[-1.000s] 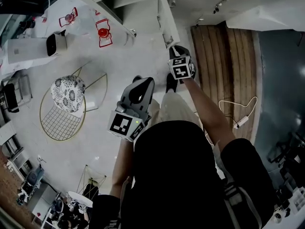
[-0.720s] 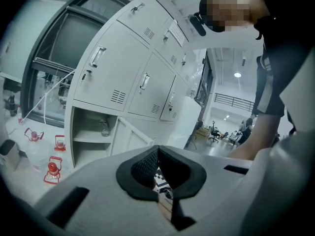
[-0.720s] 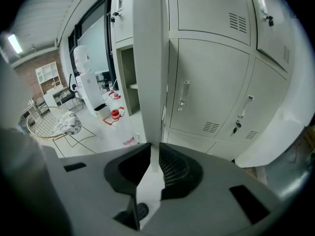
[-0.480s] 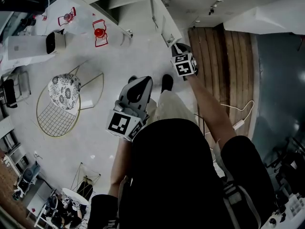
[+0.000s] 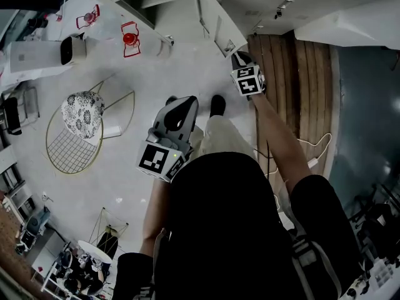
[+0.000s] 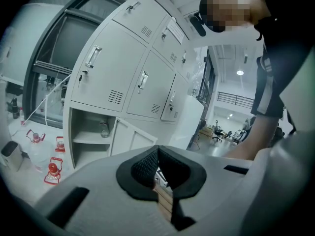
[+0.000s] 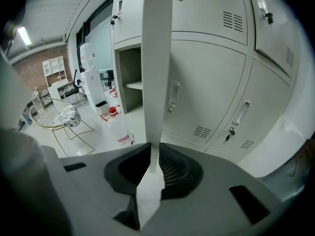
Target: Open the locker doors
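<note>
Pale grey lockers stand ahead, most of their doors closed. One white door is swung out edge-on, and my right gripper is shut on its lower edge, with the panel running up between the pads. The head view shows that gripper at the end of the thin door panel. My left gripper hangs lower and nearer the body, its pads touching with nothing between them. Beyond it a bottom compartment stands open, showing a shelf behind its door.
A gold wire chair with a patterned cushion stands on the pale floor to the left. Red wire lanterns and a white appliance sit near the lockers. To the right are wooden boards with a white cable.
My right gripper has moved rightward along the floor in the head view, and the door edge has come with it. The left gripper has shifted a little to the left.
</note>
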Available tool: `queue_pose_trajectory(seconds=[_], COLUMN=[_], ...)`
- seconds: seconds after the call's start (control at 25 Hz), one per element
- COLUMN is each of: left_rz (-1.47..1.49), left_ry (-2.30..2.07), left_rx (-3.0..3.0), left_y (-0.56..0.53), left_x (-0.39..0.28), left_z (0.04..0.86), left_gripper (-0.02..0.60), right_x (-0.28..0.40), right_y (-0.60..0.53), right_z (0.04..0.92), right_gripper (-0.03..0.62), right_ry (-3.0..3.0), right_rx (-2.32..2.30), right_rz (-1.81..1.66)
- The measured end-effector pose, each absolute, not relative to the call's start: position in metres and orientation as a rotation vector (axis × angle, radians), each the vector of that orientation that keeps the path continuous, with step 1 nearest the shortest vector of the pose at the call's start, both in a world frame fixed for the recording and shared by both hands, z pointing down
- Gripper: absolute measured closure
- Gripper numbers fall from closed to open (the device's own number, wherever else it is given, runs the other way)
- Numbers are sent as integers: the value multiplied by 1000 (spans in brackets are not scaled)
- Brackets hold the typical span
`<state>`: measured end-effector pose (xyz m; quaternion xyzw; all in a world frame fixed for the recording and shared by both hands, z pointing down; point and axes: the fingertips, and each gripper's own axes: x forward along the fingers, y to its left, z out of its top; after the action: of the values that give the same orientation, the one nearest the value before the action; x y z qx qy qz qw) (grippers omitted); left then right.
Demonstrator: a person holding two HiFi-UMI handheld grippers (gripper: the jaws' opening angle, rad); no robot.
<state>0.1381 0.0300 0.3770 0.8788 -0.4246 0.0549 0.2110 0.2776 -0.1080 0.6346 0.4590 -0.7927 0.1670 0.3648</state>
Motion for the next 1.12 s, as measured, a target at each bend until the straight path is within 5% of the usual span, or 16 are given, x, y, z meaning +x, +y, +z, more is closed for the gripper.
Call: queue_pose_trajectory(seconds=[1.12], left_rz=[197], left_ry=[-1111], left_rx=[2410], left_y=[42], left_x=[131], left_z=[389], left_gripper=[565], right_x=[303], right_y=[-107], right_z=[630], right_gripper=[583], right_ry=[-1989], right_rx=[1354], right_rz=[491])
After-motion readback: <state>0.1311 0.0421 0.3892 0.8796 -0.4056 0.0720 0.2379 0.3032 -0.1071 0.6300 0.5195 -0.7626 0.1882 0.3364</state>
